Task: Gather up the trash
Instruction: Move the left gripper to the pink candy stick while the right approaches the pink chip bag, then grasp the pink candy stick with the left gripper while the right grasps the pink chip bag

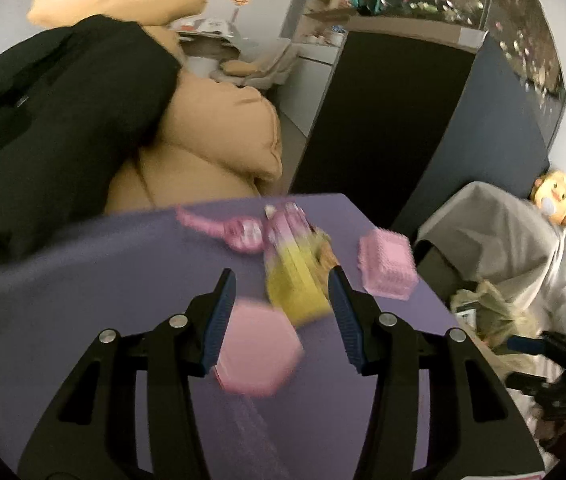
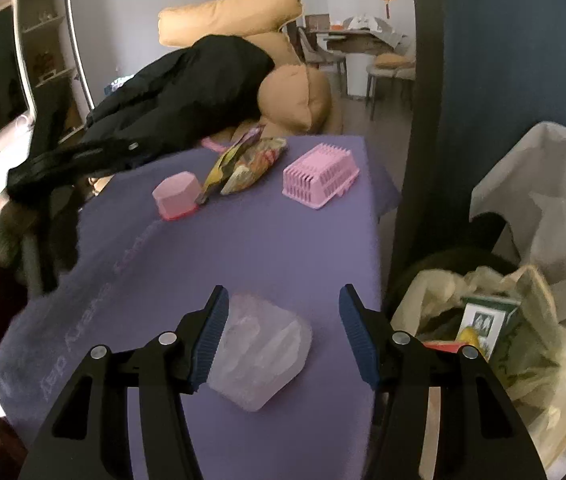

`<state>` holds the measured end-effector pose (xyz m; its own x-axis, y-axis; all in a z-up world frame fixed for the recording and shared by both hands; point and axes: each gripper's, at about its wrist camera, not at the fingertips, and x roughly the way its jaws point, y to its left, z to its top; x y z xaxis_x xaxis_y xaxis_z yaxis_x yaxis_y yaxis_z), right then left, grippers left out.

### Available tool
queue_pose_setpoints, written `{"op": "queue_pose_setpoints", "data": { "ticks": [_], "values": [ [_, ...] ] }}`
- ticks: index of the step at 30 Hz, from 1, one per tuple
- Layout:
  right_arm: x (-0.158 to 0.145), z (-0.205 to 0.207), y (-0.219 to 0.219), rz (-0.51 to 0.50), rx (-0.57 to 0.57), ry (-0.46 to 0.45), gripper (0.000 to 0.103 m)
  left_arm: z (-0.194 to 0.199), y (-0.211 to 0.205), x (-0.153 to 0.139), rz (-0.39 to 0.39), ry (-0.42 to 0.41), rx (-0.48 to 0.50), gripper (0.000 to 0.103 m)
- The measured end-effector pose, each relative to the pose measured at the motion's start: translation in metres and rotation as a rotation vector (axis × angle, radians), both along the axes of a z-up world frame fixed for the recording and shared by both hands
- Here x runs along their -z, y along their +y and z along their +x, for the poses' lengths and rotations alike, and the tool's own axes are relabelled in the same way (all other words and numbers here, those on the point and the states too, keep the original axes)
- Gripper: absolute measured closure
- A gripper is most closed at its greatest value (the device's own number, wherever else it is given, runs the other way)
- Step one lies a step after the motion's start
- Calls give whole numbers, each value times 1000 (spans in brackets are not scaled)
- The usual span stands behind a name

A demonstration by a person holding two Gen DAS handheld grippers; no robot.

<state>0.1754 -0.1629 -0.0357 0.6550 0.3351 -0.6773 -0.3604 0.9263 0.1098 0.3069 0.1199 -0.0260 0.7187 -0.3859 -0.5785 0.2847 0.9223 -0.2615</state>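
On the purple table [image 1: 123, 280] lie a yellow and pink snack wrapper [image 1: 295, 268], a pink hexagonal box [image 1: 257, 346], a pink watch [image 1: 239, 232] and an upturned pink basket [image 1: 387, 266]. My left gripper [image 1: 281, 272] hovers open over the box and the wrapper's near end, and the picture is blurred. My right gripper [image 2: 283, 289] is open above a crumpled clear plastic piece [image 2: 261, 356] near the table's [image 2: 283, 240] front right corner, with nothing pressed between its pads. The same wrapper [image 2: 243, 160], box [image 2: 175, 196] and basket [image 2: 321, 176] show farther back.
An open trash bag [image 2: 523, 360] holding a green carton [image 2: 487, 320] stands right of the table. A black jacket [image 2: 187, 84] lies over a tan armchair [image 2: 295, 96] behind it. A dark partition [image 2: 483, 100] rises at right. A blurred black tool [image 2: 35, 172] crosses the left edge.
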Motion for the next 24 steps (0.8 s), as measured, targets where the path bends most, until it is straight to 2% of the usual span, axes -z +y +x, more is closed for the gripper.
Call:
{"op": "queue_pose_setpoints", "data": {
  "ticks": [3, 6, 8, 11, 14, 16, 18, 21, 24],
  "values": [
    [-2, 5, -4, -26, -2, -26, 49, 40, 4, 3, 56, 0, 28, 57],
    [-2, 12, -5, -48, -19, -32, 49, 65, -7, 1, 130, -24, 155, 57],
    [-1, 20, -7, -46, -32, -8, 49, 87, -18, -2, 169, -7, 231, 57],
    [0, 32, -10, -15, -33, 21, 49, 125, -25, 8, 180, 75, 246, 57],
    [1, 45, -14, 25, -15, 51, 49, 155, -28, 31, 196, 170, 235, 57],
    [2, 51, -16, 42, -6, 60, 49, 167, -22, 48, 179, 258, 221, 57],
    [4, 55, -17, 57, -6, 67, 49, 165, -11, 58, 145, 288, 215, 57],
    [10, 60, -17, 68, -8, 79, 49, 151, 8, 66, 30, 351, 226, 57],
    [16, 64, -14, 81, -11, 93, 49, 128, 10, 67, 10, 360, 269, 57]
  ]
}}
